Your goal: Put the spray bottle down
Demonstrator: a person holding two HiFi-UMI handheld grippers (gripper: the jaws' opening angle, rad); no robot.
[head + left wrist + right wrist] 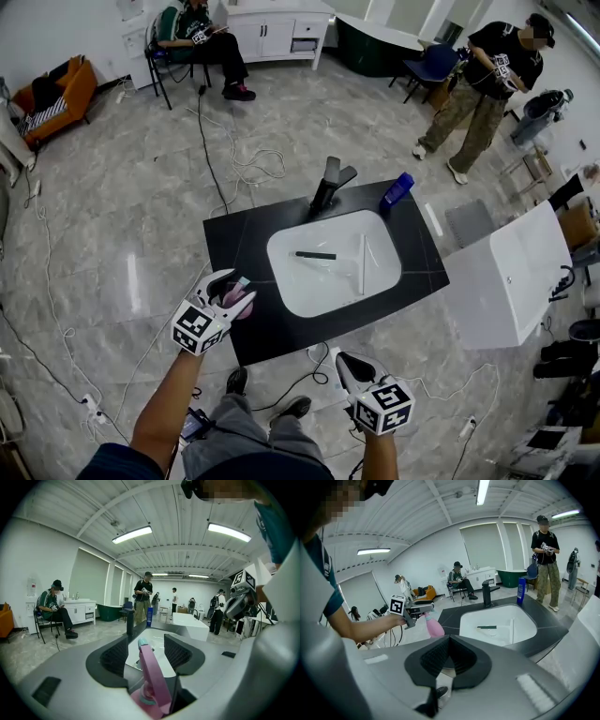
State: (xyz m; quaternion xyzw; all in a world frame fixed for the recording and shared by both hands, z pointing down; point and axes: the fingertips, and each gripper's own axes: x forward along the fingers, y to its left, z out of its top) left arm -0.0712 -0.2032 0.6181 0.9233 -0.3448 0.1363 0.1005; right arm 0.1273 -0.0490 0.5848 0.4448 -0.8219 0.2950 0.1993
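Since the left gripper [234, 289] sits at the near left corner of the black stone countertop [234, 234] in the head view, with the pink plastic spray bottle with a teal nozzle [241, 307] under its tips, the step in hand looks like the release. The spray bottle is right at the counter's near left edge, left of the white oval sink basin [291, 281], so there is little margin on that side. The right gripper [345, 364] hangs low and near, off the counter and well apart from everything.

In the left gripper view, the left gripper [146, 637] has its jaws wide apart. The spray bottle [152, 679] rises between them, and neither pad seems to press on it. I judge the next move is to draw straight back toward the person without clipping the trigger head. Far ahead stand the tall black faucet [130, 623] and a slim blue bottle [149, 616], neither of which blocks a retreat.

In the right gripper view, the right gripper [449, 641] has its jaws together with nothing held. The spray bottle [434, 626] shows below the left gripper [419, 613] by the counter's corner. Its base is hidden, so I cannot tell whether it rests fully on the surface. A nudge could tip it off the edge.
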